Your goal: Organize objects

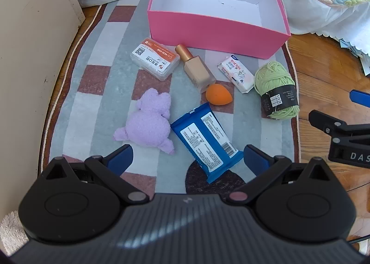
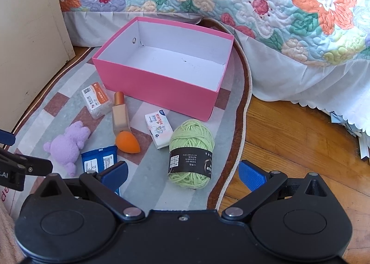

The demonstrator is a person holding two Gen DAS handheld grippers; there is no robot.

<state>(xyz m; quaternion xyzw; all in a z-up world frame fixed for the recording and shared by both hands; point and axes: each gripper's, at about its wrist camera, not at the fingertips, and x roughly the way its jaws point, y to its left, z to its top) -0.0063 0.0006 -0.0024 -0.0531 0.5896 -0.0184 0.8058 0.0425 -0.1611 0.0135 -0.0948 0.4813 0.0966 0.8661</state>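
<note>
Seven small things lay on a rug (image 1: 97,106) in front of an open pink box (image 2: 161,83): a yarn ball (image 2: 190,153), sponge (image 2: 127,142), bottle (image 1: 195,68), plush toy (image 1: 148,122) and packets. Both left tongs (image 1: 187,159) and right tongs (image 2: 182,175) gaped wide, holding nothing.

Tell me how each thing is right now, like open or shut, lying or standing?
pink box: open, nothing inside
foundation bottle: lying down, cap on
green yarn ball: wound, lying on its side
blue wipes pack: lying flat
purple plush toy: lying down
orange sponge: on its side
clear plastic case: shut
left gripper: open
right gripper: open
</note>
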